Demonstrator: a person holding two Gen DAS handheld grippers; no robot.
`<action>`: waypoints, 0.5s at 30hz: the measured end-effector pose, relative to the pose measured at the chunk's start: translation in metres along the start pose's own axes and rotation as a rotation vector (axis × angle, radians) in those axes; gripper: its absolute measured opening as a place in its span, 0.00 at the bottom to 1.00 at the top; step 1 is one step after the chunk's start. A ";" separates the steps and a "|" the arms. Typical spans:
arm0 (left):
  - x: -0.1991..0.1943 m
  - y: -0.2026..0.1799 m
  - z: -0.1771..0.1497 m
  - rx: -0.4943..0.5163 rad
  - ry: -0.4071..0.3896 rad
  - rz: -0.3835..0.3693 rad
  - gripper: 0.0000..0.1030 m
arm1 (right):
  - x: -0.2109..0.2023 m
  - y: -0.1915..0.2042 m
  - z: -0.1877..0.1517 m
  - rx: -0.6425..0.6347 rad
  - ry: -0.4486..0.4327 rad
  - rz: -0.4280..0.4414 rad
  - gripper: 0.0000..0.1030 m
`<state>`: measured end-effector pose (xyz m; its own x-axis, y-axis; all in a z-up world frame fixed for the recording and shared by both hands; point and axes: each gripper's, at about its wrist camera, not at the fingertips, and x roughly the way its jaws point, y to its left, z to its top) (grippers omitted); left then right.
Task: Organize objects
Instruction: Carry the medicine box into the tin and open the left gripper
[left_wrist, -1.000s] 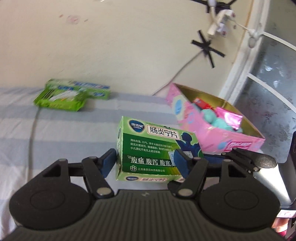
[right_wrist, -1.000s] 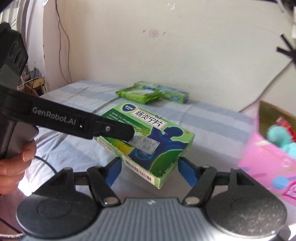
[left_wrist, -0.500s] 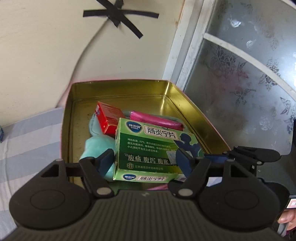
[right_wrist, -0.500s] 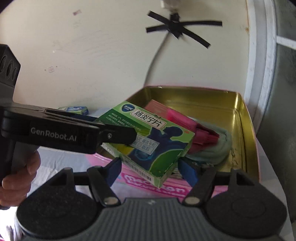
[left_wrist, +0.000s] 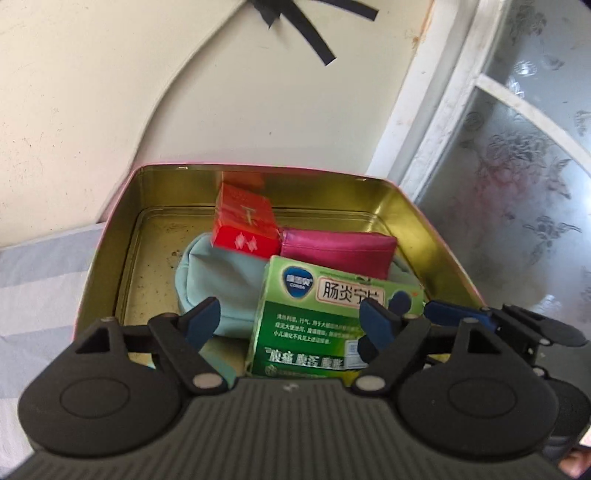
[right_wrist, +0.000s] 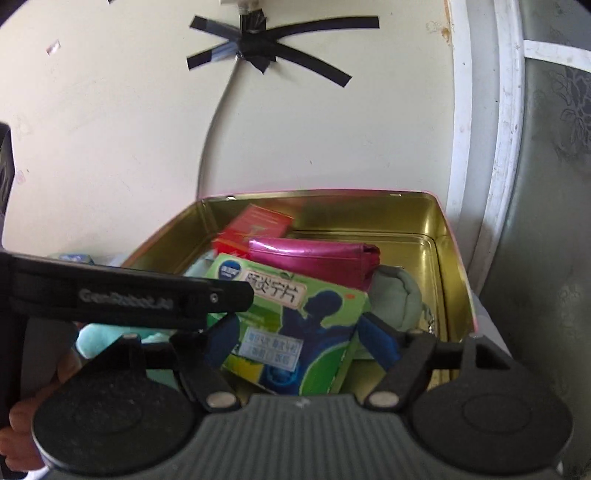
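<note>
A green medicine box with Chinese print lies tilted inside the pink tin with a gold inside, on a pale blue pouch. My left gripper is open; the box sits by its right finger and clear of the left one. In the right wrist view the green box sits between the fingers of my right gripper, whose blue pads stand at its two sides; I cannot tell whether they touch it. A red box and a magenta pouch also lie in the tin.
The tin stands against a cream wall with black tape and a cable, beside a white window frame with frosted glass. Striped grey bedding lies to the tin's left. The left gripper's body crosses the right wrist view.
Both grippers carried the green box from over the bedding to the tin and down into it. The left gripper's fingers have spread, and the box now rests on the pouch.
</note>
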<state>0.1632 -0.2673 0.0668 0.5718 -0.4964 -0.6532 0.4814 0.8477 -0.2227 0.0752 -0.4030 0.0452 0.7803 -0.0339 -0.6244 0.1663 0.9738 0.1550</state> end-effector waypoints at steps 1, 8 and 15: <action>-0.008 0.001 -0.004 0.009 -0.012 -0.003 0.82 | -0.005 0.002 -0.003 -0.002 -0.009 0.003 0.74; -0.076 -0.008 -0.035 0.106 -0.130 -0.005 0.82 | -0.052 0.014 -0.018 -0.011 -0.110 -0.022 0.75; -0.131 -0.008 -0.072 0.175 -0.233 0.071 0.82 | -0.096 0.052 -0.051 -0.023 -0.182 -0.016 0.75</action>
<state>0.0361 -0.1957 0.1024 0.7354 -0.4839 -0.4744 0.5307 0.8466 -0.0408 -0.0220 -0.3377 0.0740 0.8740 -0.0875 -0.4779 0.1673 0.9777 0.1270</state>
